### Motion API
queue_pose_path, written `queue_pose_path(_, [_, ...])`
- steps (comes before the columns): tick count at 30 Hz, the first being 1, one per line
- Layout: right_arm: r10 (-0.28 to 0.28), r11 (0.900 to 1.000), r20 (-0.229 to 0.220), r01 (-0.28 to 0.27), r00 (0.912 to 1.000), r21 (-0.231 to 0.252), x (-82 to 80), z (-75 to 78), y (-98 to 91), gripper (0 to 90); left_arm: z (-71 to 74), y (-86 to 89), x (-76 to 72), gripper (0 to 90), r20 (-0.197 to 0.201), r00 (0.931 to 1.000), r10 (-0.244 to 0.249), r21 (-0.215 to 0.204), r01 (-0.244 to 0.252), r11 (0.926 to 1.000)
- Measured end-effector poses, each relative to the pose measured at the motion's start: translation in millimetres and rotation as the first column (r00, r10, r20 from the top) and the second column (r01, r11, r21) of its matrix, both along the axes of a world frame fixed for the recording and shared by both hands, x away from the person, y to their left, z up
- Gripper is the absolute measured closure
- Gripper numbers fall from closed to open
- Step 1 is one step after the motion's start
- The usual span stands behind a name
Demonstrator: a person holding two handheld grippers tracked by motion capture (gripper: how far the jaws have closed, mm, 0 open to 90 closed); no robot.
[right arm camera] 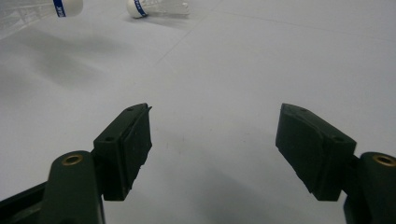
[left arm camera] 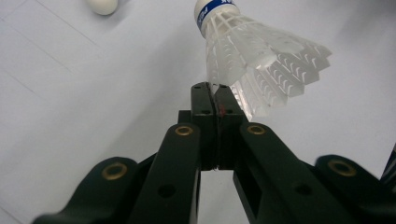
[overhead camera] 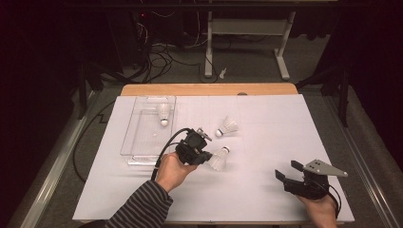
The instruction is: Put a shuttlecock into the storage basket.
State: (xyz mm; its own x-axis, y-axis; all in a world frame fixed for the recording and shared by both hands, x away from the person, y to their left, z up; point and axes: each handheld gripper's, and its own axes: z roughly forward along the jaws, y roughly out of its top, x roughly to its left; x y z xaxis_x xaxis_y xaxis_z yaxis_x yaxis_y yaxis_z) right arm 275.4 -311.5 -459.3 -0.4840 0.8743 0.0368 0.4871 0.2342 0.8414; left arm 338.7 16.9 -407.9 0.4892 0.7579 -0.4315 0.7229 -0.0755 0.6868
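White matte sheet covers the table (overhead camera: 266, 190), wooden edge at the far side, dark room with cables behind. Right gripper (overhead camera: 291, 171) near edge, fingers wide apart over bare sheet. Left gripper (overhead camera: 202, 154) fingers pinched on the feather skirt of a white shuttlecock (overhead camera: 219, 158). Second shuttlecock (overhead camera: 227, 127) lies farther out. Third shuttlecock (overhead camera: 164, 113) sits in a clear plastic tray (overhead camera: 138, 142), far left.

The left hand (overhead camera: 172, 172), in a striped sleeve (overhead camera: 142, 206), is holding the left gripper (overhead camera: 207, 158) mid-table, its jaws pinching together. The right hand (overhead camera: 319, 207) is holding the right gripper (overhead camera: 288, 170) near the front edge, jaws gaping wide.
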Motion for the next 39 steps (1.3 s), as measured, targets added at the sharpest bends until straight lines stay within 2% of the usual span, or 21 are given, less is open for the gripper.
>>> queue_pose_path(12, [-0.001, 1.0000, -0.002, 0.001, 1.0000, 0.000, -0.3, 0.0, 0.0, 27.4, 10.7, 12.4, 0.5, 89.5, 0.021, 0.9994, 0.028, -0.018, -0.028, 0.9995])
queue_pose_path(39, [-0.003, 1.0000, -0.003, 0.003, 1.0000, 0.002, -0.2, 0.0, -0.5, 27.4, 28.0, 36.9, 5.3, 89.6, 0.042, 0.9956, 0.083, -0.043, -0.082, 0.9957])
